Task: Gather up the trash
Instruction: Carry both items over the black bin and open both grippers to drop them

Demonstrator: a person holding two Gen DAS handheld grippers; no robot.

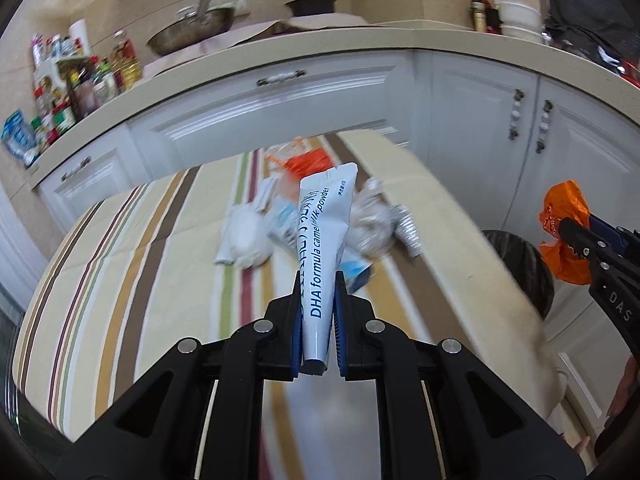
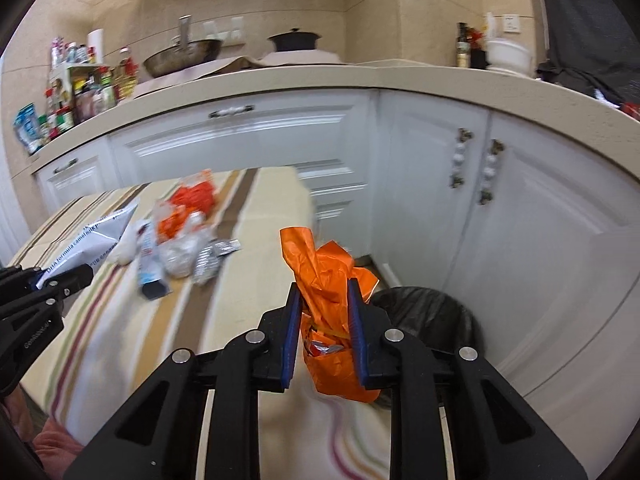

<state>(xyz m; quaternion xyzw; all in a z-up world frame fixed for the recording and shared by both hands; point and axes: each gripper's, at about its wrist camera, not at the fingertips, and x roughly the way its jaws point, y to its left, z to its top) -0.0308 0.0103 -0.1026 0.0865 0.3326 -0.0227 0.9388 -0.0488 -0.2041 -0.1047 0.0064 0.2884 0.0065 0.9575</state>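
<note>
A: What is being held by the left gripper, centre-bottom of the left wrist view?

B: A white sachet w/ blue print "DHA formula camel milk powder" is being pinched between the blue pads, jaws narrow on it. It is being kept upright above the striped tablecloth.

A: And the right gripper?

B: An orange wrapper is being clamped there, jaws narrow too. In the right wrist view it is being held at centre frame, near the table edge. A dark-lined trash bin is being seen just right of it, lower right of frame, in front of the white cabinets.

A: The rest of the trash?

B: A blurred pile is lying on the cloth, centre-left in the right view: crumpled silver foil, white paper, orange bits. Single items cannot be told exactly, too much blur.
</note>
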